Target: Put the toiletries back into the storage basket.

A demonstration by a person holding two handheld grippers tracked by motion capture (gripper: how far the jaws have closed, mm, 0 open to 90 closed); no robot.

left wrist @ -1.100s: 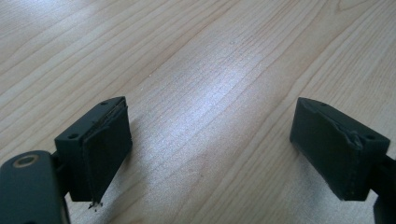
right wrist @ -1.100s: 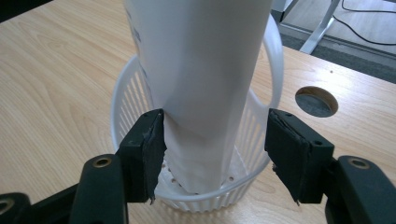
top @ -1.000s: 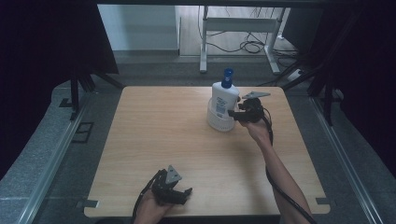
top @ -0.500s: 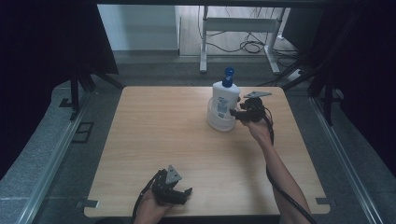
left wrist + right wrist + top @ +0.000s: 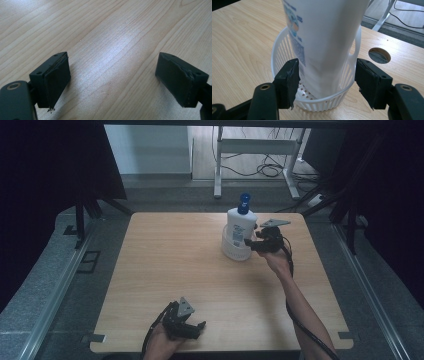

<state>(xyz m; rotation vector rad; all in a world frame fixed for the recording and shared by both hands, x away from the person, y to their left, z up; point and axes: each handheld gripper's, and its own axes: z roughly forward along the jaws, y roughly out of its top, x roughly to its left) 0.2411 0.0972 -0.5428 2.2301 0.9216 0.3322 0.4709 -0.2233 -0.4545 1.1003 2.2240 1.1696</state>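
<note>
The right gripper, jaws just easing apart around a white bottle standing in a small basket at the table's far edge; the left gripper rests wide open. Best withdrawn straight back so the bottle stays upright

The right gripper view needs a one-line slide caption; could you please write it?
Right gripper straddling a white bottle standing in a white slotted basket, jaws just opening.

The tabletop is pale wood grain with a soft sheen. The bottle looks smooth white plastic; the slotted basket glossy white plastic.
</note>
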